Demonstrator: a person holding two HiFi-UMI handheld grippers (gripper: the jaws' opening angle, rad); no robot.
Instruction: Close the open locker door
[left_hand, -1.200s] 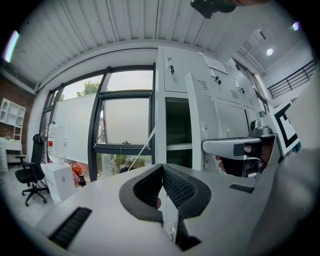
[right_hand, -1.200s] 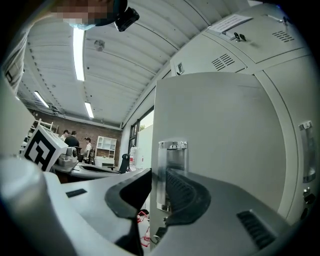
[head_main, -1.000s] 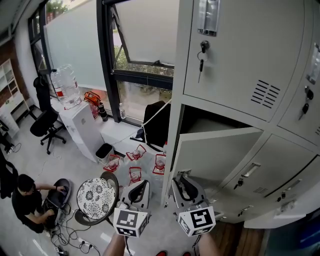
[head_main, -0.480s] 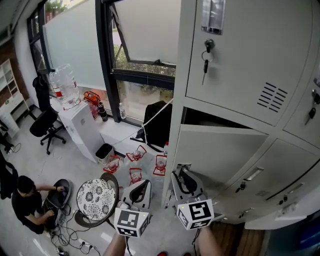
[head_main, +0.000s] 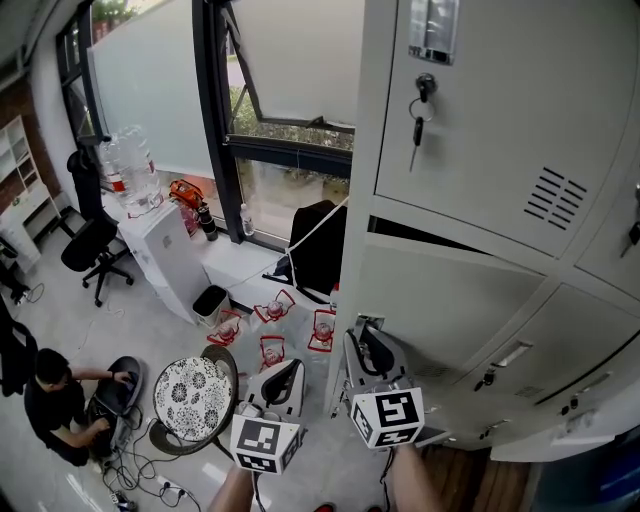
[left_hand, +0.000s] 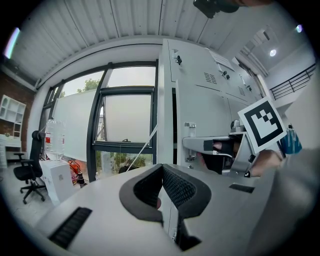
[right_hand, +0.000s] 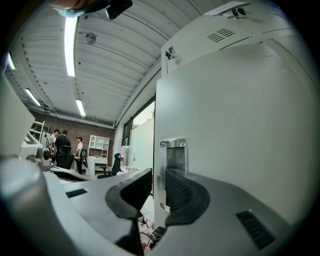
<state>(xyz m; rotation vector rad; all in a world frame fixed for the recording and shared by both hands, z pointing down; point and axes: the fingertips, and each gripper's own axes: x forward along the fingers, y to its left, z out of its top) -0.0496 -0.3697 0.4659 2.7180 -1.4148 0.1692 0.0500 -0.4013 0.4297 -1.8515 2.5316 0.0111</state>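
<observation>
Office floor fills the lower left of the head view, with a seated person (head_main: 50, 405) and a round patterned stool (head_main: 192, 392). A window (head_main: 290, 120) occupies the upper centre, and a bank of grey lockers (head_main: 480, 90) takes up the right side. The locker door (head_main: 450, 300), right of centre, stands almost flush with its frame, with a narrow dark slit showing along its top edge. The right gripper (head_main: 363, 340), at lower centre, straddles the door's free edge at picture left, beside the chrome recessed handle (right_hand: 173, 150). In the right gripper view its jaws are closing with that edge between them, one pad on each face. The left gripper (head_main: 284, 375), just to picture left of it, hangs apart from the lockers, with its jaws together at the tips and holding nothing.
</observation>
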